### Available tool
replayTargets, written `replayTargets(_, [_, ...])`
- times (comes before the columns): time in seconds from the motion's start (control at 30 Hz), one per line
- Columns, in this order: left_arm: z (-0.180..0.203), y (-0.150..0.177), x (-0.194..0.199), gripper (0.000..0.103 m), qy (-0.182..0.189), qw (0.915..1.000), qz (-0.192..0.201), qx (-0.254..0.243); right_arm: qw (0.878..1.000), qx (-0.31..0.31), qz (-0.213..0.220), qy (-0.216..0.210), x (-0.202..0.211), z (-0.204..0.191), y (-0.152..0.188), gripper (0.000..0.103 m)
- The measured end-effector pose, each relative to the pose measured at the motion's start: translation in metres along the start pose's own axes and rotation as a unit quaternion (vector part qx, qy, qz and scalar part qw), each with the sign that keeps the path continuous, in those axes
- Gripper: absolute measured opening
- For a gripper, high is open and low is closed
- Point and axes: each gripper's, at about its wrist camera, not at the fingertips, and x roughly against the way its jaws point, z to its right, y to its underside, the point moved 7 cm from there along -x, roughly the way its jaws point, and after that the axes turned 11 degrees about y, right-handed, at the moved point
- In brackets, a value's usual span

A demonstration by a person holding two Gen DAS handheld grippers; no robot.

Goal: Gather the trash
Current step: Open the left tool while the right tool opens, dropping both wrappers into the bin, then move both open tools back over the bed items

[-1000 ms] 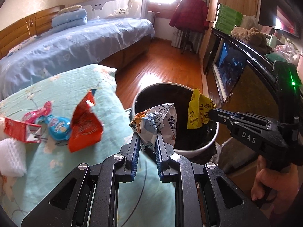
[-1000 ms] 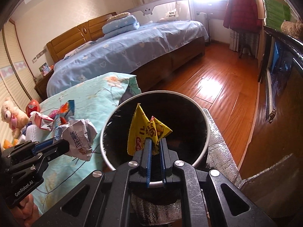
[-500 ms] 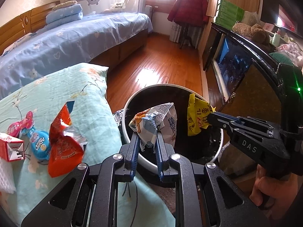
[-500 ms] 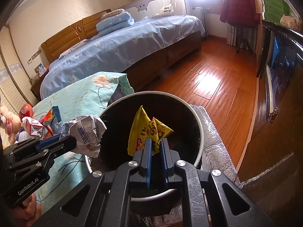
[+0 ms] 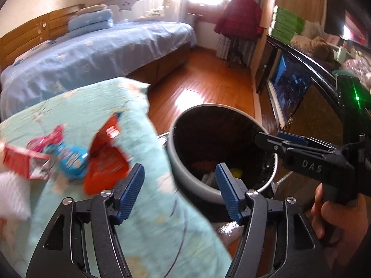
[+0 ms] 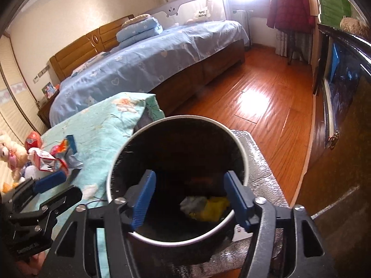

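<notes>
You are between drops: both grippers stand empty over the trash bin (image 6: pixel 241 143), and on its floor lie a crumpled white wrapper (image 6: pixel 193 203) and a yellow wrapper (image 6: pixel 214 208), close together toward the near wall. More trash waits on the teal quilt (image 5: pixel 76 115), so the step in hand looks like the turn back for another pick.

Your left gripper (image 5: pixel 179 186) is spread wide and grips nothing; one finger hangs over the quilt's edge beside the bin, the other over the bin's near rim. Your right gripper (image 6: pixel 193 195) is just as wide, both fingers over the bin's mouth, touching nothing.

On the quilt, not far from the edge that meets the bin, the orange wrapper (image 5: pixel 104 157) lies nearest you, with a blue and pink packet (image 5: pixel 69 155) just beside it and a small red and white carton (image 5: pixel 20 164) farther toward the quilt's left side. The left view is blurred there, so exact contact between them is unclear.

Next you would need to swing the left gripper over the orange wrapper, keep it wide, and close on a raised fold rather than the cloth
</notes>
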Motion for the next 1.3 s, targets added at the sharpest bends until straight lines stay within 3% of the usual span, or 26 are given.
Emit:
replayTargets(0.17, [-0.026, 0.02, 0.033, 0.071, -0.019, 0.9991, 0.021, 0.032, 1.0, 0.003, 0.005, -0.026, 0.013, -0.024, 0.009, 0.084])
replayTargets(0.33, [-0.051, 0.037, 0.06, 0.074, -0.048, 0.9968, 0.038, 0.052, 0.998, 0.016, 0.004, -0.053, 0.024, -0.054, 0.021, 0.09])
replayTargets(0.93, [-0.128, 0.096, 0.116, 0.076, -0.105, 0.9822, 0.059, 0.144, 0.993, 0.065, 0.003, -0.101, 0.041, -0.144, 0.048, 0.092])
replayTargets(1.3, [-0.159, 0.099, 0.127, 0.078, -0.12, 0.9755, 0.067, 0.172, 0.991, 0.081, 0.001, -0.109, 0.033, -0.17, 0.048, 0.092])
